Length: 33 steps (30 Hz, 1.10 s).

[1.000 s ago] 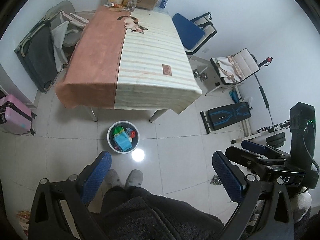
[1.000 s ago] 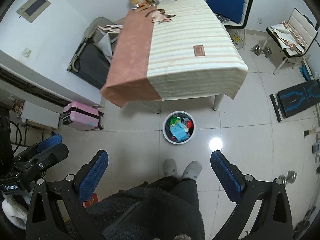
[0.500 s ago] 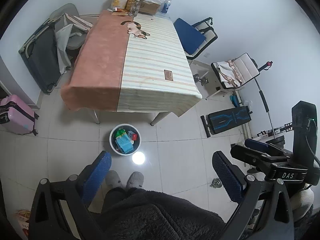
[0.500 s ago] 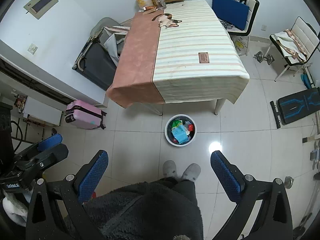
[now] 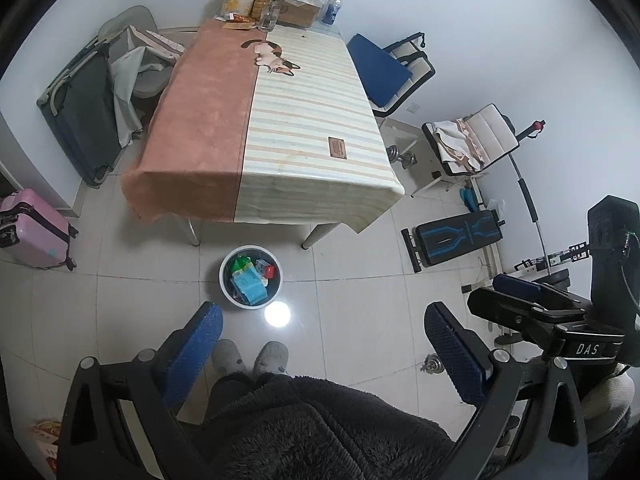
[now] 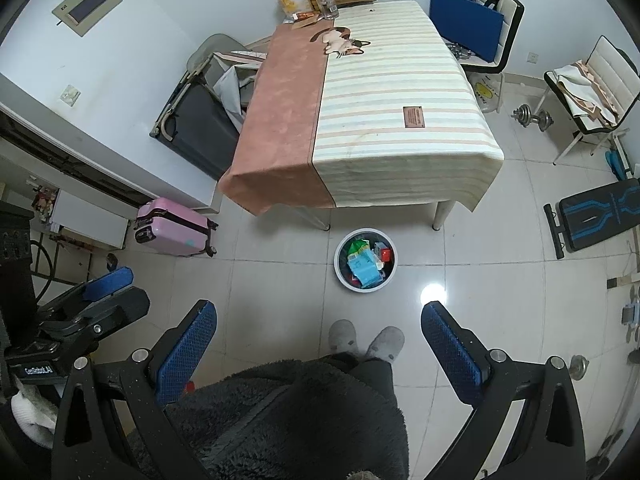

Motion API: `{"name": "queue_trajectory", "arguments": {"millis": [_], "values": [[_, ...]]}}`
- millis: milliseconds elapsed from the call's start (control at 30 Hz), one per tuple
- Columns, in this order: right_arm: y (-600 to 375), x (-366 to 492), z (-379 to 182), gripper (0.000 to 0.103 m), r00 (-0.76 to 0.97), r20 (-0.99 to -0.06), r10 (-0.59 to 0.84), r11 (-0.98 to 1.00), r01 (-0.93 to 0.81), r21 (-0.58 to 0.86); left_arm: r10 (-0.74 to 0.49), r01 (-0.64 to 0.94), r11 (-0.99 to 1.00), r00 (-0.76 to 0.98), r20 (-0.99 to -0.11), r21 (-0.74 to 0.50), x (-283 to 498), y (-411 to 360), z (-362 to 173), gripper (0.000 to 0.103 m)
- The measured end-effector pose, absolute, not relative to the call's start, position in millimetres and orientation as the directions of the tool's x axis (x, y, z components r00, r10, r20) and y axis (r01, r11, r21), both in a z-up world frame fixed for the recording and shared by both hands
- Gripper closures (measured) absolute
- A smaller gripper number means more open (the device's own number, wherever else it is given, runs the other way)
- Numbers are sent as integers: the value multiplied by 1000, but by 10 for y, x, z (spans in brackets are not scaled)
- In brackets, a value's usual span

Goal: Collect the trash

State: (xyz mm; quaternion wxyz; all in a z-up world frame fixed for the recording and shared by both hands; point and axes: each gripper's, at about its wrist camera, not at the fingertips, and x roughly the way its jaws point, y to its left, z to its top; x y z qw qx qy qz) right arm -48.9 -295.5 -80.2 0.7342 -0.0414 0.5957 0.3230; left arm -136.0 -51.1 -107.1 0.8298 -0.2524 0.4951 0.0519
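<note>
A round white trash bin [image 5: 224, 276] stands on the tiled floor in front of the table, holding several colourful wrappers and cartons [image 5: 251, 285]. It also shows in the right wrist view [image 6: 340, 270]. My left gripper [image 5: 322, 322] is open and empty, held high above the floor, well back from the bin. My right gripper [image 6: 318, 320] is open and empty at a similar height. Each gripper shows at the edge of the other's view.
A table with a pink and striped cloth [image 5: 272, 128] carries bags, bottles and a box at its far end [image 5: 280, 4]. A pink suitcase [image 5: 32, 236], dark folded cot [image 5: 80, 108], chairs [image 5: 396, 72], weight bench [image 5: 456, 236] and dumbbells surround it. The person's slippered feet [image 5: 252, 356] are below.
Both grippers have risen and drawn back, so the table and bin look smaller and farther. Both stayed open and empty.
</note>
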Motion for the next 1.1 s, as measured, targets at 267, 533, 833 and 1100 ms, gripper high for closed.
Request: {"name": "queue_trajectory", "arguments": {"millis": [267,533,833,1100], "values": [[-2985,-504,-815,0,71,-903,424,793,-511,332,-176,-327,868,503,-846,-375,-1364,-525,-1082,0],[-3029,-510,-798,0,71,-901,428,796,-501,339,-184,-319,869,502,-845,-379,-1342,-545,-1089,0],[-3056,-524,-795,0,72,-900,429,798,-498,340,-183,-321,868,502,-845,-379,-1333,-558,-1086,0],[-3048,-527,-800,0,75,-900,430,800,-493,341,-183,-318,869,506,-843,-379,-1334,-571,-1079,0]]}}
